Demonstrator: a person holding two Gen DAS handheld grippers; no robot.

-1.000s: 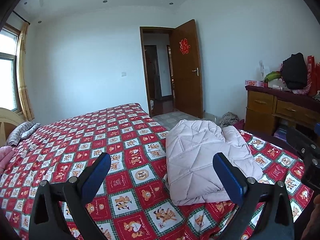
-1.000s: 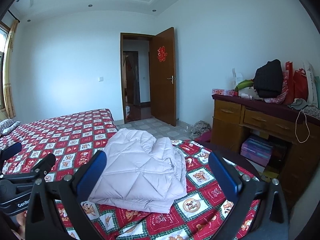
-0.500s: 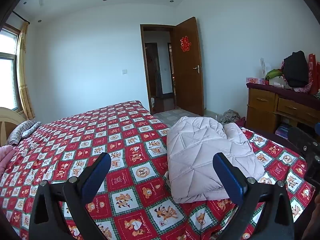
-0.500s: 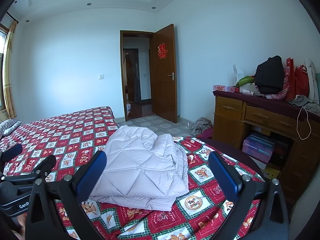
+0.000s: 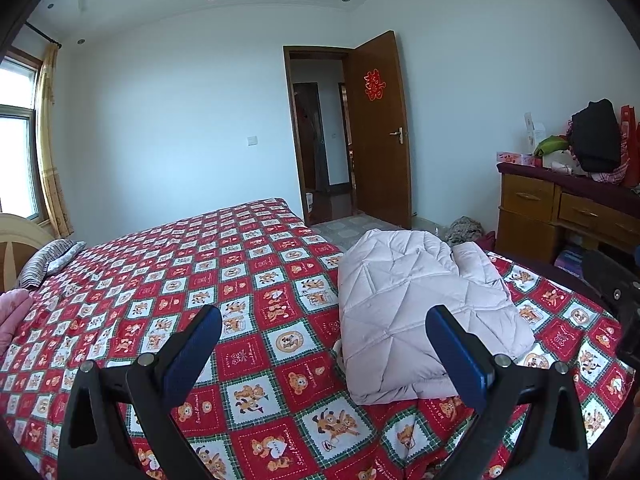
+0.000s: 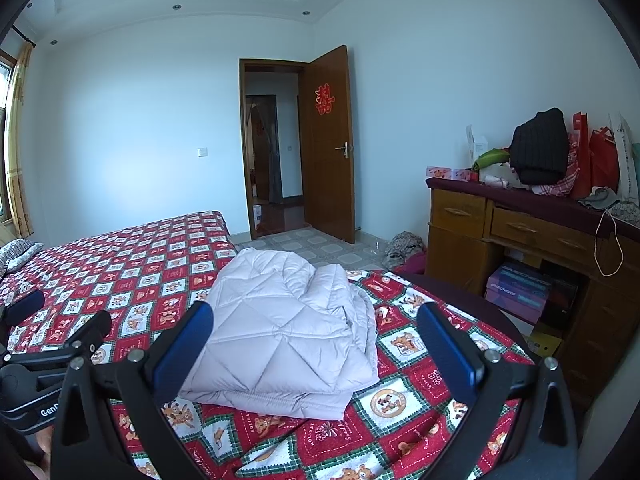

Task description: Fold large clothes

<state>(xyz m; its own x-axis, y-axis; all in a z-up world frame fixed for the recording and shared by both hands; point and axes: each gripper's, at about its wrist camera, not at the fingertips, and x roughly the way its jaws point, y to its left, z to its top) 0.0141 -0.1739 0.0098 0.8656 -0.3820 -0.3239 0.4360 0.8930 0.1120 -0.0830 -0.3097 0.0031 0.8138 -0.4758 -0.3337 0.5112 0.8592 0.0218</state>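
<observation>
A pale lilac quilted jacket (image 5: 416,308) lies folded in a compact bundle on the bed's near right corner; it also shows in the right wrist view (image 6: 288,328). My left gripper (image 5: 324,350) is open and empty, held above the bedspread just left of and in front of the bundle. My right gripper (image 6: 316,340) is open and empty, held above the bed in front of the bundle. The left gripper's body (image 6: 44,368) shows at the lower left of the right wrist view.
The bed has a red checked cartoon bedspread (image 5: 168,292). A striped pillow (image 5: 48,260) and pink cloth (image 5: 12,316) lie at its far left. A wooden dresser (image 6: 532,248) piled with bags and clothes stands right. An open door (image 6: 328,144) is behind; clothes (image 6: 404,244) lie on the floor.
Both grippers have drawn back and risen slightly from the folded jacket, which lies still. Both stay open.
</observation>
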